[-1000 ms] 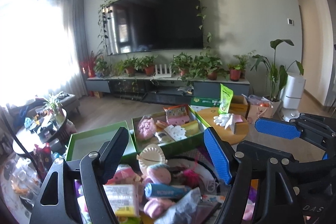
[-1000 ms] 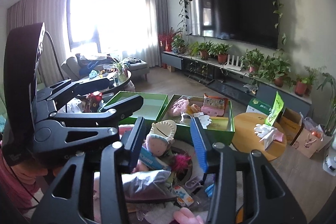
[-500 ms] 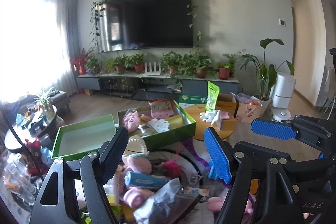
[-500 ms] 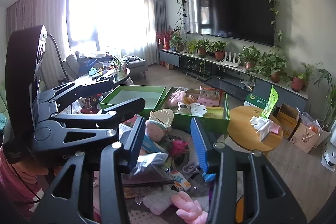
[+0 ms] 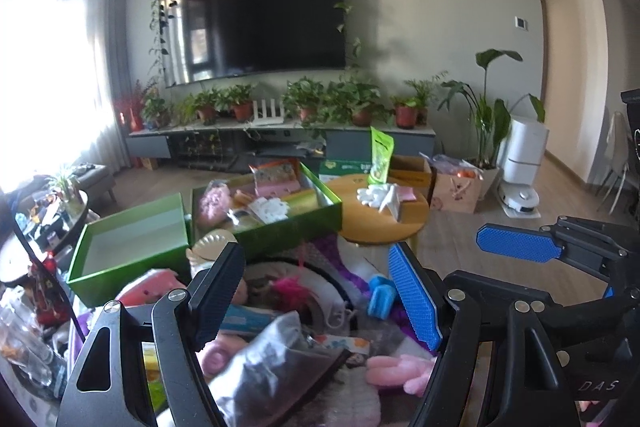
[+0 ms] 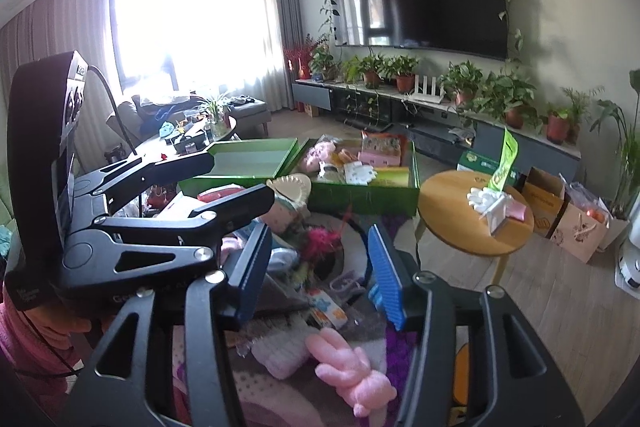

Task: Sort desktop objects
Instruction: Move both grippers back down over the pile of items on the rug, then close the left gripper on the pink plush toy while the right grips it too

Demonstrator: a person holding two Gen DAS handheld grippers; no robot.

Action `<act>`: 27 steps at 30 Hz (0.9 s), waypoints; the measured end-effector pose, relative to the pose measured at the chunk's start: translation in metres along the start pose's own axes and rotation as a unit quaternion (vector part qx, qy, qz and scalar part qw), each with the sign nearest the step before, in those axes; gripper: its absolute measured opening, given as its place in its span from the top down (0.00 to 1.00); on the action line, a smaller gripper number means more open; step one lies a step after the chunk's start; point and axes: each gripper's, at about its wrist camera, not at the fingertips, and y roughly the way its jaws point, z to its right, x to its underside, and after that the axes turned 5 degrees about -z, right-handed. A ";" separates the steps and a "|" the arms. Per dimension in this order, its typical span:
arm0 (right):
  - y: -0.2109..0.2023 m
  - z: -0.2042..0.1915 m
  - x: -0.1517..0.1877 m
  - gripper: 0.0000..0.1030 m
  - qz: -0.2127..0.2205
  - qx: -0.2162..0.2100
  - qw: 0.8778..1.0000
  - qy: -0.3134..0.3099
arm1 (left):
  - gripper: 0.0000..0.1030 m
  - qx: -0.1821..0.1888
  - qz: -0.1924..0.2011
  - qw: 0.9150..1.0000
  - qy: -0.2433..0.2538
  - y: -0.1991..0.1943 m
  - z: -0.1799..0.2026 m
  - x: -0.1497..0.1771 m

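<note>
A heap of small things covers the table: a pink plush rabbit (image 6: 352, 375) (image 5: 400, 373), a grey foil bag (image 5: 276, 359), a magenta feather toy (image 6: 320, 241) and a dumpling-shaped toy (image 5: 212, 247). Behind the heap stand an empty green box (image 5: 120, 271) (image 6: 248, 157) and a filled green box (image 5: 296, 227) (image 6: 360, 197). My left gripper (image 5: 316, 291) hangs open over the heap with nothing in it. My right gripper (image 6: 318, 271) hovers to its right above the rabbit; its jaws are opening and grip nothing.
A round wooden side table (image 6: 448, 211) (image 5: 360, 223) with a white glove-like item and a green pouch stands right of the boxes. Cardboard boxes (image 6: 544, 199) sit on the floor beyond it. A dark coffee table (image 6: 224, 131) lies far left.
Both grippers have sunk and moved forward over the heap, so the boxes sit higher in view. The right gripper's jaws have widened. The rabbit has come into view.
</note>
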 end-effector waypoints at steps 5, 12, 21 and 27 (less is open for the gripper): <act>0.003 0.009 0.017 0.50 -0.015 0.000 1.000 0.016 | 0.27 0.012 -0.010 1.000 0.000 0.007 0.009 0.012; 0.007 0.021 0.042 0.49 -0.033 0.001 0.999 0.039 | 0.27 0.032 -0.038 0.999 -0.001 0.024 0.022 0.029; 0.025 0.045 0.084 0.48 -0.077 0.014 0.993 0.093 | 0.27 0.052 -0.080 0.995 0.020 0.052 0.044 0.052; 0.039 0.060 0.110 0.48 -0.105 0.030 0.986 0.126 | 0.27 0.054 -0.096 0.994 0.021 0.066 0.049 0.062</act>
